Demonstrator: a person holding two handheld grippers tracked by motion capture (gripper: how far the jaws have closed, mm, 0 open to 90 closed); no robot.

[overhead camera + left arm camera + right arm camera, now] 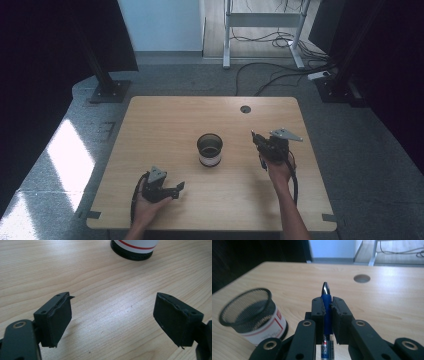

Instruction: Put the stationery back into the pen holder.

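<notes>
A black mesh cup (209, 149) with a white label and red stripe stands near the middle of the wooden table (165, 120). My right gripper (258, 141) hovers to the cup's right, shut on a blue pen (326, 305) whose silver tip points forward past the jaws; in the right gripper view the mesh cup (252, 313) sits low at the left. Near the table's front left, my left gripper (178, 189) is open, with nothing between its pads (58, 317). In the left gripper view the cup's base (133, 250) lies ahead, at the top edge.
A round cable hole (245, 109) is set in the table's far side. Beyond the table, a white desk frame (262, 30) and cables (280, 70) lie on the grey floor. Black stand bases (107, 90) sit at the far corners.
</notes>
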